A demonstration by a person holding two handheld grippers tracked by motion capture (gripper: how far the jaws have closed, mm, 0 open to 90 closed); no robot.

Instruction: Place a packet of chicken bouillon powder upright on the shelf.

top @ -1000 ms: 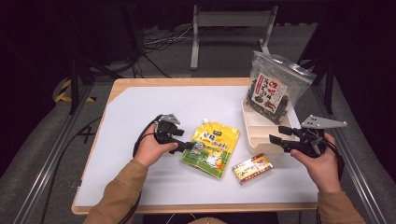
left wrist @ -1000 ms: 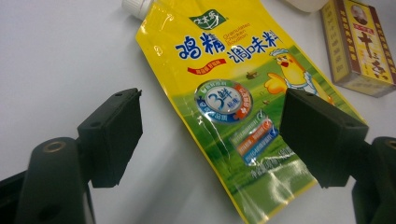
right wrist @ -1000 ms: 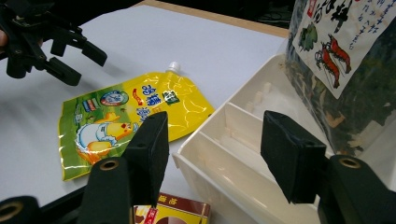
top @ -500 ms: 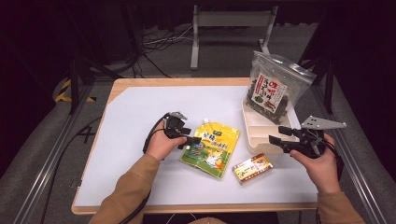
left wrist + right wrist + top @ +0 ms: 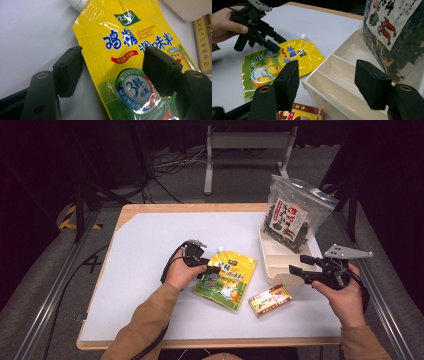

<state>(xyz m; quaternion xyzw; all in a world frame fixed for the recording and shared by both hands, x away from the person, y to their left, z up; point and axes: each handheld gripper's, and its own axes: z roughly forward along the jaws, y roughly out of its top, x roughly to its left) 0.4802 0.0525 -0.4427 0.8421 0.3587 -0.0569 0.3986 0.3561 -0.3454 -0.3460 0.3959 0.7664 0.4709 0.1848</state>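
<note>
- My tongs (image 5: 112, 72) have black jaws.
- The pouch (image 5: 130, 50) is yellow, fading to green, with blue characters and a white cap.
- The tray (image 5: 342, 75) is cream.
- The small box (image 5: 270, 300) is red and gold.
- The counter (image 5: 150, 250) is white with a wooden edge.

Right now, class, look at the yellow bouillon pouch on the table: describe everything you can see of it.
The chicken bouillon pouch is a glossy yellow plastic spout pouch, green towards its bottom, printed "Granulated Chicken Bouillon" with blue Chinese characters and a round blue badge. Its white screw spout points away from the person. It lies flat on the white table, left of the cream tray. The left gripper is open, its jaws straddling the pouch's edge.
</note>
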